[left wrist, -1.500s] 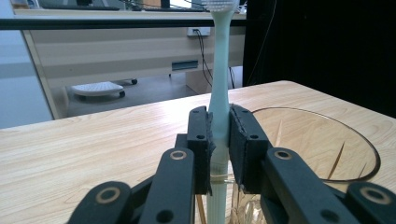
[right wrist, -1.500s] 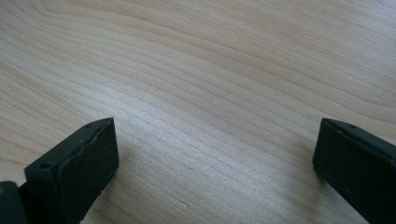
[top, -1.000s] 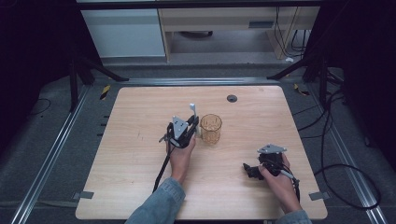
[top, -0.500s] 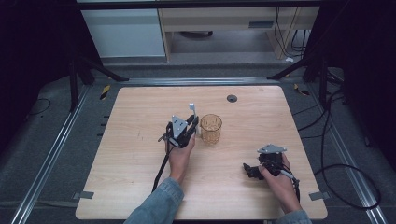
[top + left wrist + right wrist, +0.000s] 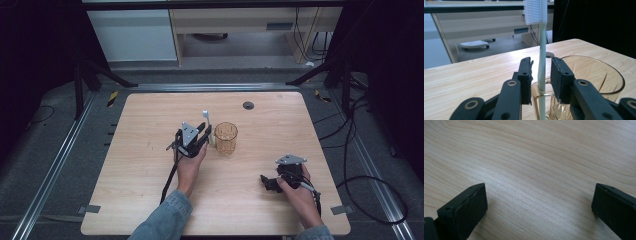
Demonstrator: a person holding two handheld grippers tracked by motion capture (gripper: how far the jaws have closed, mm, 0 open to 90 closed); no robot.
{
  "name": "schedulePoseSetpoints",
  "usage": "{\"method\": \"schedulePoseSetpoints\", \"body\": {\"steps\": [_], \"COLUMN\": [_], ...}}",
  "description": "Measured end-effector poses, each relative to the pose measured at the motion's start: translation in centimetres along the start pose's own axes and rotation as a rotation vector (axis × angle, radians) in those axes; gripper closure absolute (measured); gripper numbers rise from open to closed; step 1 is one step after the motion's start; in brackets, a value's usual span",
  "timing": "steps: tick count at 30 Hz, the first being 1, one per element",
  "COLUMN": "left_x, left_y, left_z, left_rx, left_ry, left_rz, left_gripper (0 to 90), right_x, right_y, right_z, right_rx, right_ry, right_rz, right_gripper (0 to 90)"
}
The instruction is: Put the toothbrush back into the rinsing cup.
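The left tongs (image 5: 541, 80) have just been opening; their pads now stand clear of the one white toothbrush (image 5: 541, 57), upright against the rim of the one amber glass cup (image 5: 599, 75). Right tongs (image 5: 539, 202) released, resting on the pale wooden counter (image 5: 150, 150); dark room, grey floor.

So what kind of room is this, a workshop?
Probably a lab recording station: a bare wooden table on a dark floor, metal rails beside it, loose cables trailing around, and white cabinets behind.
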State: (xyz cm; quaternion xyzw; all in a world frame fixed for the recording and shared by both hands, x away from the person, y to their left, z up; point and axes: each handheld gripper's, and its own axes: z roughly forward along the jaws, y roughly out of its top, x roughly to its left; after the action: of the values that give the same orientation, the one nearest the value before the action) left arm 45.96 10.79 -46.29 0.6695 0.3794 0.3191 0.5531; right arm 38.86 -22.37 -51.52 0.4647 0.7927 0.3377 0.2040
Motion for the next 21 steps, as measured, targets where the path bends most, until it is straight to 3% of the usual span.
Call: {"method": "schedulePoseSetpoints", "body": {"steps": [10,21], "left_x": [0.4,0.9], "left_y": [0.4,1.4], "left_z": [-0.6,-1.7], "left_rx": [0.012,0.09], "left_ry": [-0.008,-0.026], "left_rz": [0.012,0.078], "left_gripper": [59.6,47.5], "right_x": [0.0,0.0], "right_y": [0.0,0.0], "right_z": [0.0,0.0], "right_rx": [0.0,0.0], "right_ry": [0.0,0.0], "right_rz": [0.0,0.0], "right_gripper": [0.6,0.6]}}
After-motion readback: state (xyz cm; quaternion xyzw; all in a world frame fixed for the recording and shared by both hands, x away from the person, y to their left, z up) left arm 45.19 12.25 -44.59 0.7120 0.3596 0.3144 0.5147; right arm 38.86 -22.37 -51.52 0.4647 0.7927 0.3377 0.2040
